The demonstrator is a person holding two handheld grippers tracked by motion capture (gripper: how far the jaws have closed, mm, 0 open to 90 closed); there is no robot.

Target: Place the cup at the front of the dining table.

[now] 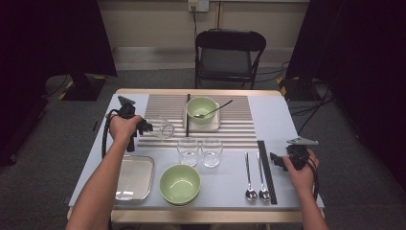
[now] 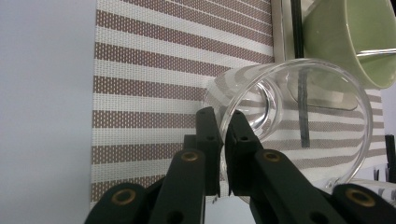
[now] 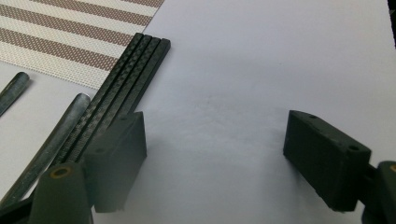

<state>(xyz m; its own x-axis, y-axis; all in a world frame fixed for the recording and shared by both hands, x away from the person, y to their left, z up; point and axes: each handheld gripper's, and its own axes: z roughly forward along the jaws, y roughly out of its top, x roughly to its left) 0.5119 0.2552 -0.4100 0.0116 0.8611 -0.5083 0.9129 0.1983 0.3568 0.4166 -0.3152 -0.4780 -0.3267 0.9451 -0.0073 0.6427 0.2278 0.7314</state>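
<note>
My left gripper (image 2: 223, 140) is shut on the rim of a clear glass (image 2: 299, 93), one jaw inside and one outside. The glass is tipped on its side over the striped placemat (image 2: 154, 70). From the high view the left gripper (image 1: 148, 127) holds that glass (image 1: 163, 128) at the placemat's (image 1: 230, 129) left edge. My right gripper (image 3: 217, 154) is open over bare tabletop with nothing between its jaws, beside the black chopsticks (image 3: 128, 77). In the high view the right gripper (image 1: 276, 161) sits at the table's right, next to those chopsticks (image 1: 267, 170).
A green bowl (image 1: 201, 106) with a spoon in it stands on a small tray at the back. Two upright glasses (image 1: 187, 151) (image 1: 211, 152), a second green bowl (image 1: 180, 183), a metal tray (image 1: 135, 177) and two spoons (image 1: 249, 175) lie along the front.
</note>
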